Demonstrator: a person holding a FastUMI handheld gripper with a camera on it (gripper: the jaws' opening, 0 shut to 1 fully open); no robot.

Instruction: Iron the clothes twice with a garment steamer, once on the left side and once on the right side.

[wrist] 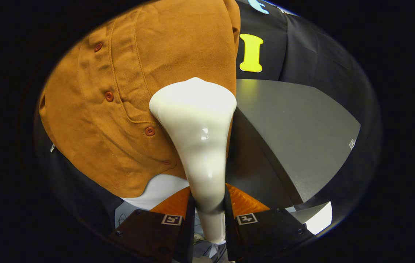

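Clamped on the narrow handle of a white garment steamer [196, 131], the gripper [209, 212] has one finger pressed against each side of the handle, so its fingers are closed on it and the steamer stands up between them, widening from the slim grip into a broad, rounded head well beyond the fingertips. Farthest left hangs the brown shirt [149, 73], a heavy-looking fabric with visible stitched seams; a row of small reddish buttons [109, 96] runs down its placket in a slanting line, and the outline of a stitched chest pocket [139, 91] lies just left of the steamer head. Some creases show in the cloth around the buttons. Below the shirt's curved hem a patch of white fabric [158, 190] shows, just left of the gripper fingers. The steamer head lies over the right-hand part of the shirt front, its upper rim against or very close to the cloth; whether it actually touches cannot be told from this angle. Right of the steamer, past the shirt's edge, a grey tabletop [302, 128] spreads out, its dark front edge slanting down toward the gripper. Behind the tabletop hangs the black cloth of the booth wall [302, 47].
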